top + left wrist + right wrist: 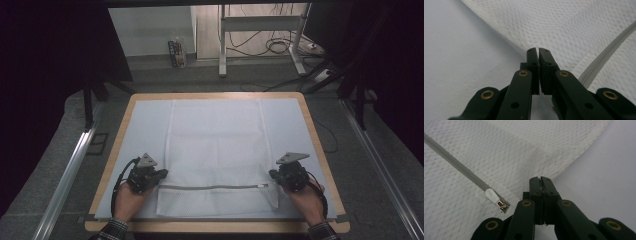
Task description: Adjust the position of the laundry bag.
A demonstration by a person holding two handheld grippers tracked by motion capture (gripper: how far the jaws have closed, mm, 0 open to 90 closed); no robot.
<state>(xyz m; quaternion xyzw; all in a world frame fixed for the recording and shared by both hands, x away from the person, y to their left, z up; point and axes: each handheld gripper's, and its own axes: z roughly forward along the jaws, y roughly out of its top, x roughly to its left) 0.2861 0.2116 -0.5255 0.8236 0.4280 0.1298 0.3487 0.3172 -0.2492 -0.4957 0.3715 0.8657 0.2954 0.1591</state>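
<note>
A white mesh laundry bag (pixel 216 150) lies flat on the pale cloth that covers the wooden surface (pixel 315 135), its closed end toward the far edge and its grey zipper (pixel 210 187) running across near the person's side. In the high view the left gripper (pixel 161 174) sits at the bag's left edge, level with the zipper's left end, and the right gripper (pixel 273 174) sits at the bag's right edge beside the zipper's right end; a hand holds each from below, with checked sleeves at the bottom of that view.

The left gripper view shows what the high view cannot: the left gripper (pixel 538 49) has its jaws nearly together, only a thin slit between the tips, right at the hem of the bag (pixel 564 27). Whether mesh is caught in that slit cannot be told. The zipper (pixel 607 53) runs off to the right there.

In the right gripper view the right gripper (pixel 540 178) has its jaws pressed together, with the bag's mesh (pixel 506 152) bunched up against the tips, seemingly pinched. Just left of the jaws lies the white zipper pull (pixel 491 194) with its small metal slider (pixel 502 205) at the end of the zipper (pixel 454 162).

No readable writing appears on the bag or the grippers.
</note>
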